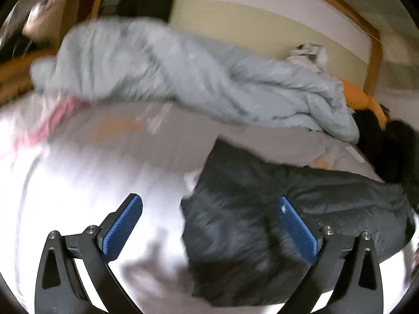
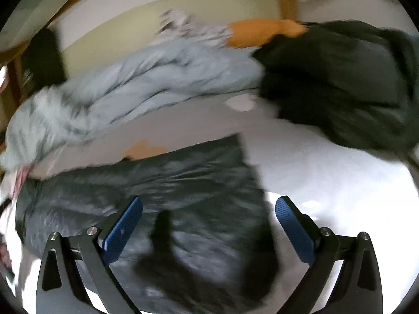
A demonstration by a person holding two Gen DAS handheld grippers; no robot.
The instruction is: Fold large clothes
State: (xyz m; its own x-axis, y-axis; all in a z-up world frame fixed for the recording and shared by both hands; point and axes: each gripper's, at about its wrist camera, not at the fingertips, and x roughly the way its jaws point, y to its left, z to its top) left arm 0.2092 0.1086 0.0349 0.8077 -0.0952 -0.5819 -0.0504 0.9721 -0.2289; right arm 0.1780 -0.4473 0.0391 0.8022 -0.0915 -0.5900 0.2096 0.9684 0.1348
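Now, with both the left gripper (image 1: 209,222) and right gripper (image 2: 209,222) wide and empty, take the dark jacket (image 1: 275,222) by its near corners.

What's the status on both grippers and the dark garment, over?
Left gripper and right gripper: jaws open, empty. Dark grey puffy jacket flat on white bed sheet, not gripped. Pale blue quilted coat heaped behind, clear of it.

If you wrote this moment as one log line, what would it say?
left tongs: open, empty | right tongs: open, empty | dark garment: flat on bed, below both | light-blue garment: heaped behind | view: blurred
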